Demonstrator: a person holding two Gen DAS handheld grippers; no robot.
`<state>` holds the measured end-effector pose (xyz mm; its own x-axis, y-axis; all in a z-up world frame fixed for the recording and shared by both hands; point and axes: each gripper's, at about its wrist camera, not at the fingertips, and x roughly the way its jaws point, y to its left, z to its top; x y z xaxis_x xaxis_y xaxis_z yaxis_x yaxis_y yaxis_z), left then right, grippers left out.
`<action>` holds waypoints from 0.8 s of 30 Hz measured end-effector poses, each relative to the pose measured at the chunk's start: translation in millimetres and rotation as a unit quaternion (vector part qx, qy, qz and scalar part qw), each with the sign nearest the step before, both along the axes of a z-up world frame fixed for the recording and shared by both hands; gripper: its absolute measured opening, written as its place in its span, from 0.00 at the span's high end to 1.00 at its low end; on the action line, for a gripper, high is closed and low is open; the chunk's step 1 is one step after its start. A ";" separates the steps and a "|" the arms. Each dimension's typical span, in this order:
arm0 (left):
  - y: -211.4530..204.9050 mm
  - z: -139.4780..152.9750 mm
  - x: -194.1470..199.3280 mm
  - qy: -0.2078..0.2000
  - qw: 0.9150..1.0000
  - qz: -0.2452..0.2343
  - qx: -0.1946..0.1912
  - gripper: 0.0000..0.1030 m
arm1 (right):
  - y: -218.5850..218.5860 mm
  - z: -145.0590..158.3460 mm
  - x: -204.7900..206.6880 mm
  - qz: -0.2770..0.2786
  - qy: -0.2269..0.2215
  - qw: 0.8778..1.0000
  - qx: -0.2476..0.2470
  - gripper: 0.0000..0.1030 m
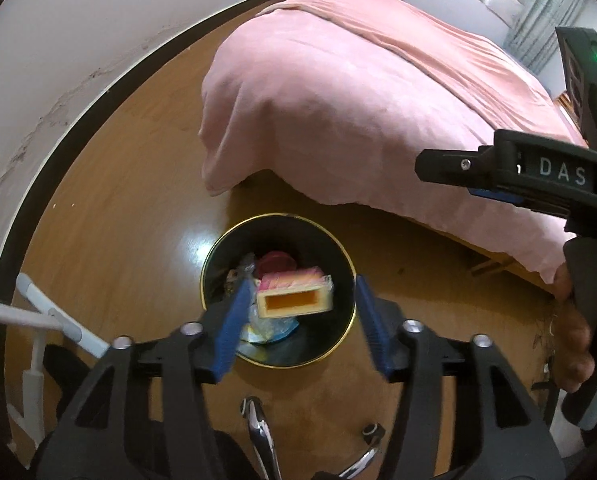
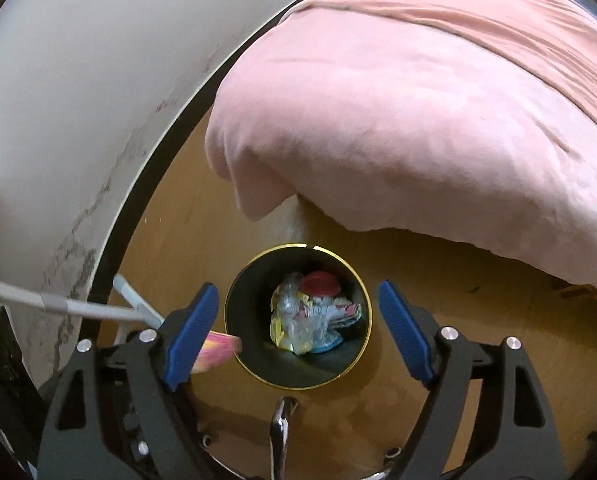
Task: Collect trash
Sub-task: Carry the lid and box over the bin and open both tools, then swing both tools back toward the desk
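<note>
Hanging loose between the released left gripper (image 1: pixel 298 322), a small carton (image 1: pixel 294 300) sits above the bin (image 1: pixel 340 344).

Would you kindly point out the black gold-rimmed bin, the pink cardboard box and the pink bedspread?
Black gold-rimmed bin (image 2: pixel 340 376), right wrist view, near inner wall.
Pink cardboard box (image 1: pixel 294 301), left wrist view, open end.
Pink bedspread (image 2: pixel 418 120), right wrist view, top surface.

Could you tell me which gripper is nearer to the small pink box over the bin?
Left. The pink box sits between the left gripper fingers, beside one pad and above the bin. The right gripper is open and empty, with the box outside its left finger.
</note>
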<state>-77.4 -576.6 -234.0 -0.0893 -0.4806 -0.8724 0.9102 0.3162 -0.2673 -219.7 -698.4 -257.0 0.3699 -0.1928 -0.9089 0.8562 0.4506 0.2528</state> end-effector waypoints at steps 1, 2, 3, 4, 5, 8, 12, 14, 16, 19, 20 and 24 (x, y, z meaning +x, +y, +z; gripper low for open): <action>-1.0 3.2 -0.6 -0.003 1.000 -0.001 -0.003 0.42 | -1.6 0.5 -2.3 -0.004 -0.003 1.000 0.000 0.22; -1.4 6.6 -1.3 -0.006 1.000 -0.004 -0.004 0.40 | -2.0 1.0 -4.0 -0.007 -0.005 1.000 0.000 0.22; -1.6 9.3 -1.8 -0.008 1.000 -0.004 -0.004 0.39 | -2.7 1.5 -5.6 -0.010 -0.006 1.000 0.000 0.22; 0.0 14.5 -2.2 -0.009 1.000 -0.005 -0.006 0.38 | -2.5 2.4 -5.5 -0.010 -0.006 1.000 0.000 0.22; 1.5 18.5 -2.7 -0.010 1.000 -0.006 -0.008 0.37 | -3.2 3.0 -5.3 -0.010 -0.007 1.000 -0.001 0.22; 8.8 37.2 -5.8 -0.022 1.000 -0.006 -0.017 0.30 | -2.0 6.3 -4.5 -0.007 -0.010 1.000 -0.004 0.22; 22.6 76.9 -9.2 -0.044 0.998 -0.003 -0.038 0.22 | 7.2 22.8 0.1 0.014 -0.012 1.000 -0.021 0.22; 39.0 106.9 -6.1 -0.055 0.997 0.005 -0.053 0.18 | 18.7 46.5 4.6 0.031 -0.019 0.998 -0.047 0.22; 61.4 136.0 1.6 -0.070 0.995 0.017 -0.064 0.16 | 33.0 71.4 13.1 0.050 -0.033 0.996 -0.067 0.22; 118.3 182.4 25.2 -0.111 0.989 0.055 -0.077 0.14 | 66.2 111.0 37.0 0.097 -0.059 0.988 -0.102 0.22; 133.8 192.2 33.4 -0.119 0.987 0.068 -0.081 0.13 | 83.4 125.1 50.3 0.123 -0.065 0.983 -0.116 0.22; 226.8 229.3 85.0 -0.159 0.971 0.155 -0.084 0.13 | 148.8 165.0 106.6 0.215 -0.090 0.961 -0.146 0.22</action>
